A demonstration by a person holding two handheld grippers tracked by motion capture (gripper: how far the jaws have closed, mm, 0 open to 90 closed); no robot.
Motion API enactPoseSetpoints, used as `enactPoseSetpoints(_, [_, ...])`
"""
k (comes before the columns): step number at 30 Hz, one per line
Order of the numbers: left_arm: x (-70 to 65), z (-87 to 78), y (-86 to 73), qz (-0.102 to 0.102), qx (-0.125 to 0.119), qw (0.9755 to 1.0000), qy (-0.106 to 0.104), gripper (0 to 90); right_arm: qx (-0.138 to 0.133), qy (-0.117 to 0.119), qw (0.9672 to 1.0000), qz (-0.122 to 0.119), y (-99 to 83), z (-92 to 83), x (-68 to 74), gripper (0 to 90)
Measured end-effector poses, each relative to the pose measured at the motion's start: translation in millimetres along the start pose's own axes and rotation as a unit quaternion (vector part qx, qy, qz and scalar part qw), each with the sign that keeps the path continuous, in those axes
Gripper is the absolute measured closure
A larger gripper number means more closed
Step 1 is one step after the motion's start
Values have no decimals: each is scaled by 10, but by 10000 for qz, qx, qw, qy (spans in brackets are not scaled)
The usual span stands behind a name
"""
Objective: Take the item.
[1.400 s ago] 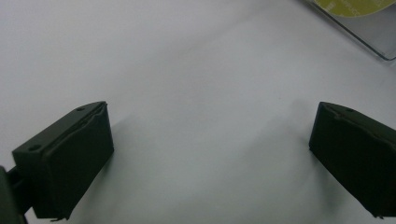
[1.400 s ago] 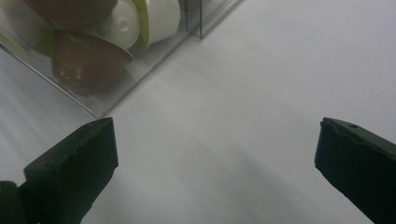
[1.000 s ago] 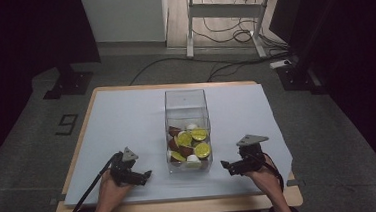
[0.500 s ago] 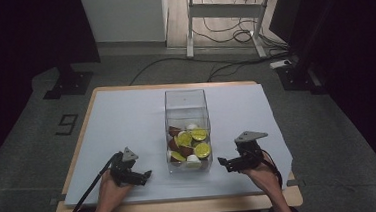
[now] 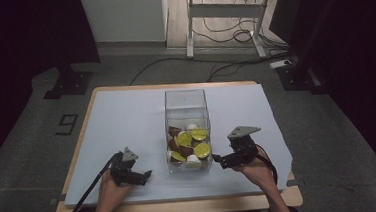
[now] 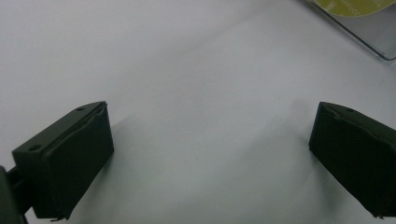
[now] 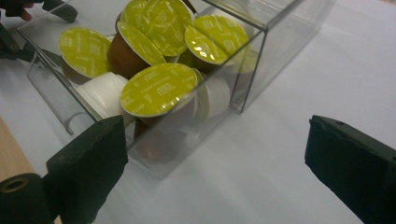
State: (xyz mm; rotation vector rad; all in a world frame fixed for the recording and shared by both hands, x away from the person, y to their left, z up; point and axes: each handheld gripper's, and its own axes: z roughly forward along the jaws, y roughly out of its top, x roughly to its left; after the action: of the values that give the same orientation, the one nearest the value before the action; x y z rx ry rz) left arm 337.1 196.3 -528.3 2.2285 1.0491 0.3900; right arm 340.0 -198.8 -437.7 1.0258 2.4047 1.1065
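step: approach, nothing gripped yet.
box: clear box [image 5: 188, 131] of coffee capsules [image 7: 159, 88], mid tabletop [image 5: 126, 115] toward its near edge.
right gripper [image 5: 223, 159]: beside box's right wall, jaws released, just narrowed slightly, nothing between.
left gripper [image 5: 143, 176]: near edge, jaws released, bare.
next: likely lift over rim, pick 1 capsule.

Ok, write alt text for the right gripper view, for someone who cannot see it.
A clear plastic box holding coffee capsules with yellow-green foil lids, some brown and some white, stands on a white table cover. The right gripper has its two black jaws wide apart at the bottom corners, with nothing between them, the left one just in front of the box's near corner.
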Motion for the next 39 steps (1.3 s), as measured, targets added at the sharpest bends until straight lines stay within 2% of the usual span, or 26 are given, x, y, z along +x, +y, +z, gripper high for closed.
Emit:
enactPoseSetpoints(6, [1, -2, 0, 16, 14, 10000, 0, 0, 17, 32, 9999, -110, 98, 44, 64, 81])
enactPoseSetpoints(10, [-1, 0, 0, 7, 0, 10000, 3, 0, 35, 135, 9997, -218, 196, 96, 128, 99])
enactPoseSetpoints(24, [-1, 0, 0, 12, 0, 10000, 4, 0, 127, 570, 9981, -215, 372, 284, 252, 138])
enactPoseSetpoints(39, [-1, 0, 0, 13, 3, 10000, 3, 0, 274, 787, 9962, -264, 554, 532, 373, 189])
